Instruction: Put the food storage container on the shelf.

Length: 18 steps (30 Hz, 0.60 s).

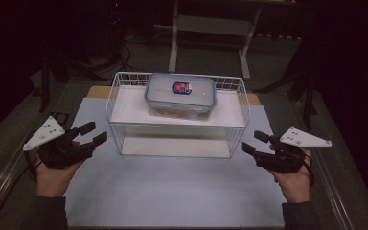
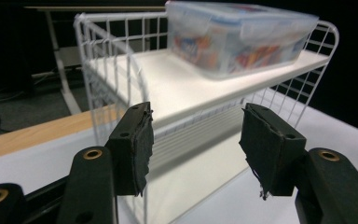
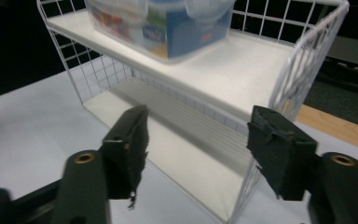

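We see a white wire rack (image 1: 124, 122) standing at centre frame in the high view, on a pale sheet that covers the tabletop (image 1: 172, 191). On the rack's upper white shelf (image 1: 230, 112) sits a clear lidded container (image 1: 180, 95) with a blue-rimmed lid and a red-and-blue label on top; colourful contents show through its walls in both gripper views. The lower level of the rack looks bare. At lower left of the high view, a hand (image 1: 52, 177) holds the left tool (image 1: 93, 133), jaws spread with nothing between them, pointing toward the rack's left end and just clear of it. At lower right, the other hand (image 1: 294, 179) holds the right tool (image 1: 255, 142), jaws likewise spread and unloaded, near the rack's right end, not touching. Each tool carries a grey three-cornered plate. Beyond the tabletop, upper frame, a pale desk frame (image 1: 211, 28) stands in a dark room.
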{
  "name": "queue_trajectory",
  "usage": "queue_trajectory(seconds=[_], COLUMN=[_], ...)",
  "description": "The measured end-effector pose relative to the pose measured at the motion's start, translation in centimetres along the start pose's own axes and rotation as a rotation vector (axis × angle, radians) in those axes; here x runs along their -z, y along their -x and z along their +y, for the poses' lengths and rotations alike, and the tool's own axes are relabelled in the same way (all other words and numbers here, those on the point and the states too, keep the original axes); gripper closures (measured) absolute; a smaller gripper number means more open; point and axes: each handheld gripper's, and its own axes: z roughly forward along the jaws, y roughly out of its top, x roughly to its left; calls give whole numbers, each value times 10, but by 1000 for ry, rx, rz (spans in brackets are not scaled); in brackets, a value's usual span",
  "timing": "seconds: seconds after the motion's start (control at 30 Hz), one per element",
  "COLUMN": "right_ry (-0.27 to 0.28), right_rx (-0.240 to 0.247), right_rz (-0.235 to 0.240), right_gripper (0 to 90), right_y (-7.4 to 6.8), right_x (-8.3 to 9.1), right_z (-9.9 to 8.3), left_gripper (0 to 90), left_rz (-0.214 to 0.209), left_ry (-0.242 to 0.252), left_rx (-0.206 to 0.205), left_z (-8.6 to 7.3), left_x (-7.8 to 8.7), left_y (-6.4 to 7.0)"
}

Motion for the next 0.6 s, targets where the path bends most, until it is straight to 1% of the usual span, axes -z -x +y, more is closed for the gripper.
queue_trajectory(seconds=[0.03, 0.13, 0.23, 0.27, 0.33, 0.43, 0.47, 0.53, 0.57, 0.6], right_ry=[0, -6, -17, -16, -8, 1, -2, -1, 15, 14], right_rx=[3, 9, -7, -9, -29, -58, -59, -54, -63, -61], right_rz=[-9, -32, -49, -54, -57, -71, -72, -80, -81, -87], right_gripper=[354, 323, 318, 318, 317, 317, 318, 318, 317, 318], right_y=[0, 2, 3, 4, 5, 8, 9, 9, 9, 9], right_x=[1, 3, 5, 5, 7, 9, 9, 11, 14, 14], right_z=[-6, -21, -40, -44, -55, -69, -71, -74, -79, -81], left_gripper=[426, 422, 422, 422, 422, 422, 421, 417, 416, 414], left_rz=[3, 14, 24, 32, 34, 54, 61, 67, 77, 80], left_ry=[-2, -3, 10, 15, 16, 6, -7, -12, -16, -20], left_rx=[1, 25, 54, 64, 81, 78, 78, 76, 77, 72], left_z=[-4, -22, -36, -42, -52, -63, -67, -69, -75, -77], left_x=[1, 5, 9, 10, 12, 13, 13, 13, 14, 14], left_y=[-1, -4, -7, -8, -9, -10, -11, -11, -11, -11])
